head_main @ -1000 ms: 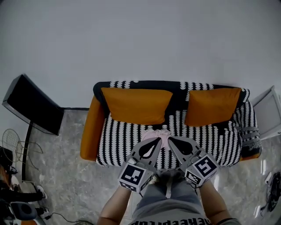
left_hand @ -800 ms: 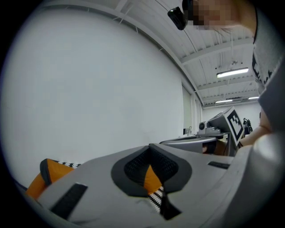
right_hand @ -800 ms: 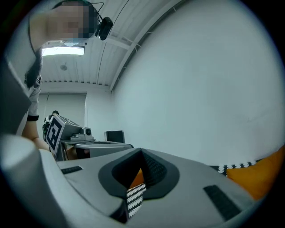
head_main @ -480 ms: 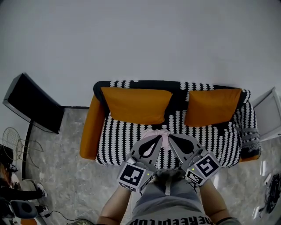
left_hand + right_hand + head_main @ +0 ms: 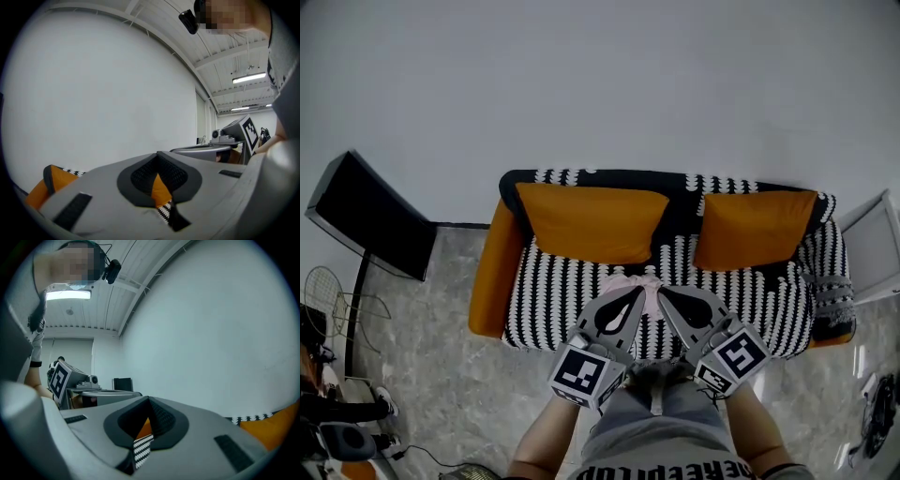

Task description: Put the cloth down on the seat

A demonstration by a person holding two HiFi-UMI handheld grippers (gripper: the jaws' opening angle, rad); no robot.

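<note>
Placement looks done: the pink cloth (image 5: 643, 283) appears to lie on the striped sofa seat (image 5: 558, 295), at twelve o'clock just past both tips. The left hand-held gripper (image 5: 635, 298) and right hand-held gripper (image 5: 663, 298) are pressed together with nothing pinched; only drawing away seems left.

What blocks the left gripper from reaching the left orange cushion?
Probably nothing: the left gripper, jaws shut, points toward the left orange cushion across bare striped seat; the pink cloth lies beside its tip, not in the path.
</note>
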